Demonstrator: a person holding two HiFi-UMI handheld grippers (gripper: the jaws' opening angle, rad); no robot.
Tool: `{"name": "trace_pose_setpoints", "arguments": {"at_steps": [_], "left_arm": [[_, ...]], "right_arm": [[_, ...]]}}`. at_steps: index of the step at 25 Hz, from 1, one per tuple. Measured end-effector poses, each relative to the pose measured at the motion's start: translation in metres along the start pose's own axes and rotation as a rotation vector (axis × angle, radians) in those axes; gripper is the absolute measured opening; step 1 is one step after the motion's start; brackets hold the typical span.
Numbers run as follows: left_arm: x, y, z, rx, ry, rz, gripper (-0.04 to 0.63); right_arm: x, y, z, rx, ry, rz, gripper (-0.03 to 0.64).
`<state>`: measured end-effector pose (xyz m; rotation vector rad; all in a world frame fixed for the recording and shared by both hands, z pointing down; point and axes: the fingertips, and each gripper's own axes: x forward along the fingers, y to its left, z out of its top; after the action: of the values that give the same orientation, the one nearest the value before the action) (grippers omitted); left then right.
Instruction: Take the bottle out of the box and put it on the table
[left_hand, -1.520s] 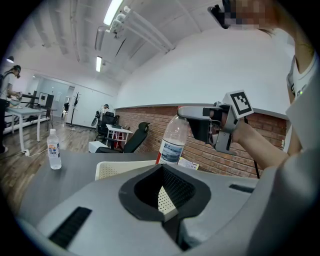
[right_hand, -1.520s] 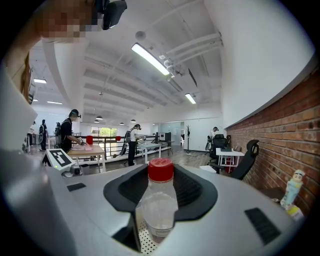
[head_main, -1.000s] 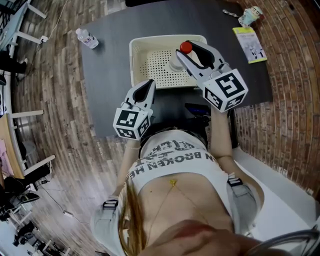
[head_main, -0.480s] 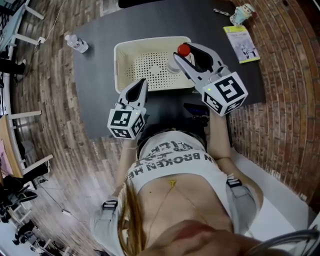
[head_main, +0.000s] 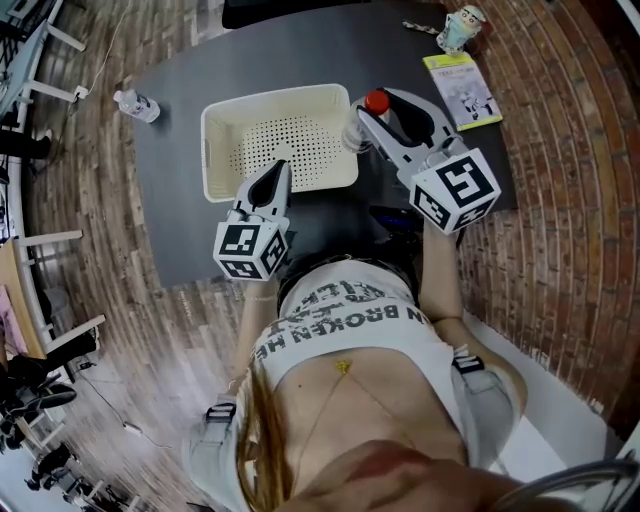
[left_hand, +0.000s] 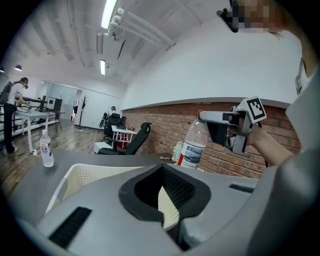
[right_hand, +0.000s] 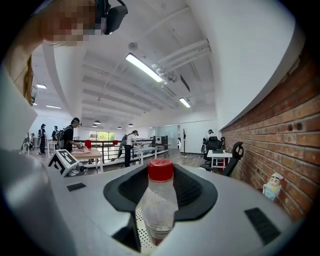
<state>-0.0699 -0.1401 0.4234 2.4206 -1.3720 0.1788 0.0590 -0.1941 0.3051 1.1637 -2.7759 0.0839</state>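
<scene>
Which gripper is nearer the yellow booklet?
Right. The right gripper, holding the red-capped bottle, is near the booklet; the left gripper holds the basket by its near rim, farther off.

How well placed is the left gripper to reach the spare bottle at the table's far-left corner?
Probably not yet: the left gripper has its jaws shut on the basket wall, and the spare bottle stands well off. Only bare table lies between.

Your right gripper (head_main: 370, 115) reaches forward, nearly level, with its jaws clamped around the bottle (head_main: 376, 100). Your left gripper (head_main: 276, 175) sits nearer your body, its jaws pinching the box (head_main: 215, 190) by its near wall.
</scene>
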Motion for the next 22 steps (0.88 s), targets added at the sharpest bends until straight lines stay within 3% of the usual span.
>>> {"name": "trace_pose_setpoints", "arguments": {"at_steps": [9,22], "left_arm": [[0.018,-0.025,-0.005,-0.007,0.0,0.035,0.0],[0.014,-0.04,-0.016,-0.032,-0.005,0.124,0.0]], "right_arm": [[-0.031,-0.044,0.0,-0.003,-0.012,-0.028,0.15],[-0.049,-0.069,-0.011,0.003,0.002,0.0,0.15]]}}
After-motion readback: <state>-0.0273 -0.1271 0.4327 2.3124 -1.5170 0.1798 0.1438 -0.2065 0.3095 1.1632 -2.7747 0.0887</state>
